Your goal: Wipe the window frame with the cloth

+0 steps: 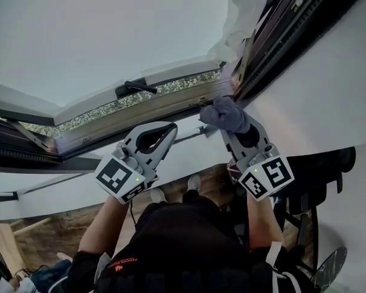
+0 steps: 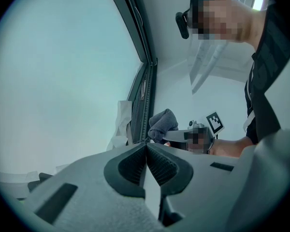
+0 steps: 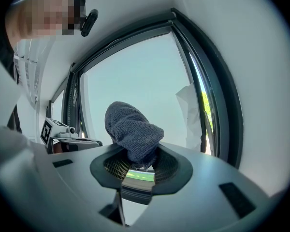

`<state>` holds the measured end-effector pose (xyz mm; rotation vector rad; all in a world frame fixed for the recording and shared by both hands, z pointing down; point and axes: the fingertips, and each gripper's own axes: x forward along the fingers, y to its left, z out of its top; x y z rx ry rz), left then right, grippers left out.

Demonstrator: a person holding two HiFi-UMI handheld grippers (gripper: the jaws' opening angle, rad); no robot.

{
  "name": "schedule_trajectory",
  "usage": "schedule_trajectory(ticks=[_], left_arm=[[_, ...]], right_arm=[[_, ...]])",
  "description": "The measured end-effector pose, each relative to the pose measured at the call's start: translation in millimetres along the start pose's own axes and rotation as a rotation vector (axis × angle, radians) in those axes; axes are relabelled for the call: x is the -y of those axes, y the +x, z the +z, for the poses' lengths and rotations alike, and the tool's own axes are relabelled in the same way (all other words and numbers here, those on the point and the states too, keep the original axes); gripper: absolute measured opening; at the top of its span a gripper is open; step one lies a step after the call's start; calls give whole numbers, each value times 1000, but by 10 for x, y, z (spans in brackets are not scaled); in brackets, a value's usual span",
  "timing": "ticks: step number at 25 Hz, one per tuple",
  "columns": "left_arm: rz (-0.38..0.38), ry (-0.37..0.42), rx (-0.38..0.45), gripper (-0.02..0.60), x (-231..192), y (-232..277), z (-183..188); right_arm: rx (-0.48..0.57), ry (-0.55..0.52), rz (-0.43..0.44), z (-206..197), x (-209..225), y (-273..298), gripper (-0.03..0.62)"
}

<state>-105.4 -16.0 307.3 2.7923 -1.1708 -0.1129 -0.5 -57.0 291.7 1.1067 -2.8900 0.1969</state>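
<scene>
A bunched grey cloth (image 1: 226, 115) is pinched in my right gripper (image 1: 232, 127) and pressed against the dark window frame (image 1: 274, 54) near its corner. In the right gripper view the cloth (image 3: 133, 132) bulges out from between the shut jaws of the gripper (image 3: 137, 166), with the frame (image 3: 222, 105) running up the right side. My left gripper (image 1: 166, 130) hovers just left of the cloth with its jaws shut together on nothing. From the left gripper view, the left gripper (image 2: 146, 147) points at the cloth (image 2: 162, 123) and the frame (image 2: 144, 88).
A white sheet of film or paper (image 1: 241, 20) hangs from the frame above the cloth. A black window handle (image 1: 140, 87) sits on the tilted white sash (image 1: 110, 99). The white wall (image 1: 329, 96) lies to the right. The person's legs and a wooden floor are below.
</scene>
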Motion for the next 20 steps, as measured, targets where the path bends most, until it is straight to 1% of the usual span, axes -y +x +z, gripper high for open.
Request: schedule_trajectory(ticks=[20], left_arm=[[-17,7,-4,20,28,25,20]], right_arm=[[-17,10,6,-74,-44,39,103]])
